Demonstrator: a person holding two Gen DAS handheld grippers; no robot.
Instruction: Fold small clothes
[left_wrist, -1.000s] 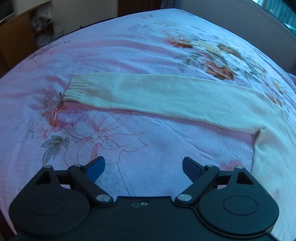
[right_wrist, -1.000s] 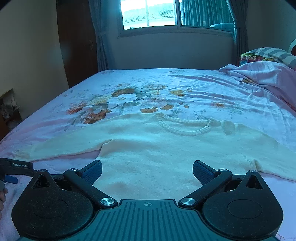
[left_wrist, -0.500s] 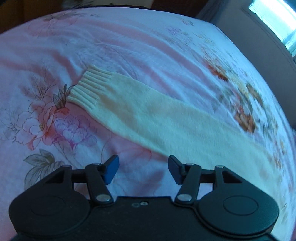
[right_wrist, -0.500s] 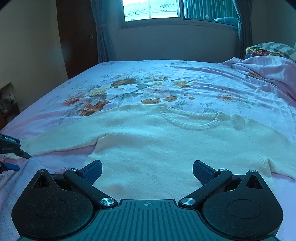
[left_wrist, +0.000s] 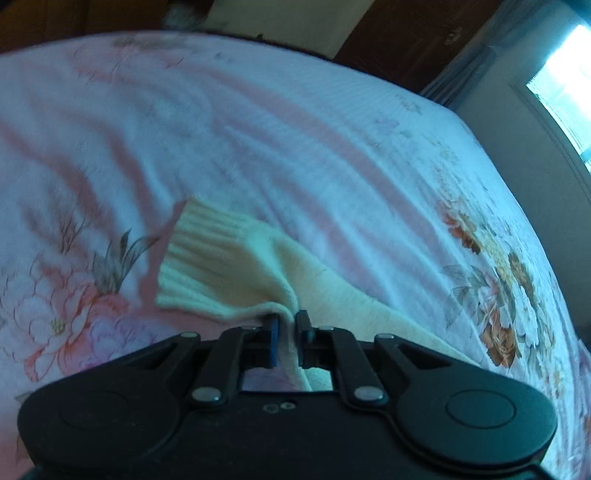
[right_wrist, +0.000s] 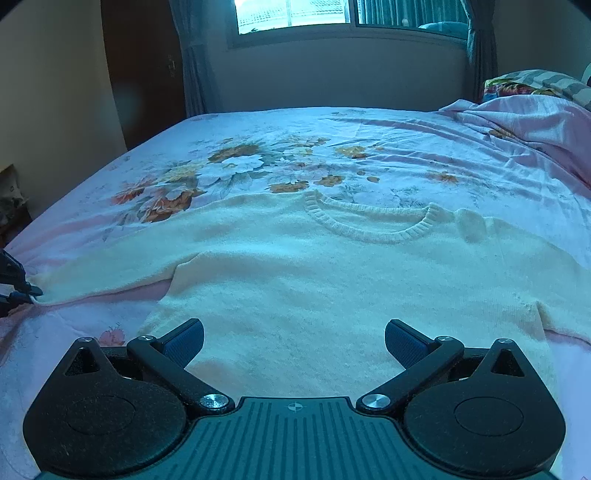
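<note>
Bed (right_wrist: 388, 147) with pink floral sheet (left_wrist: 258, 129), filling both views; window (right_wrist: 332, 14) and curtains at 12 o'clock in the right wrist view, crumpled bedding (right_wrist: 524, 118) and a striped pillow at 2 o'clock.

Cream knitted sweater (right_wrist: 332, 288), spread flat on the sheet at the centre of the right wrist view, ribbed round neckline (right_wrist: 369, 229) toward 12 o'clock, one sleeve stretched out toward 9 o'clock, the other running off at 3 o'clock.

Sleeve (left_wrist: 332, 295) of the sweater in the left wrist view, lying from 4 o'clock up to its ribbed cuff (left_wrist: 199, 254) at 10 o'clock, puckered into a ridge where pinched.

Right tongs (right_wrist: 294, 341), released, blue pads wide apart, hovering over the lower body of the sweater at 6 o'clock; nothing between the pads.

Left tongs (left_wrist: 286, 338), just closed and now clenched on a fold of sleeve fabric a little behind the cuff; also visible as a dark tip at 9 o'clock in the right wrist view, touching the sleeve end.
</note>
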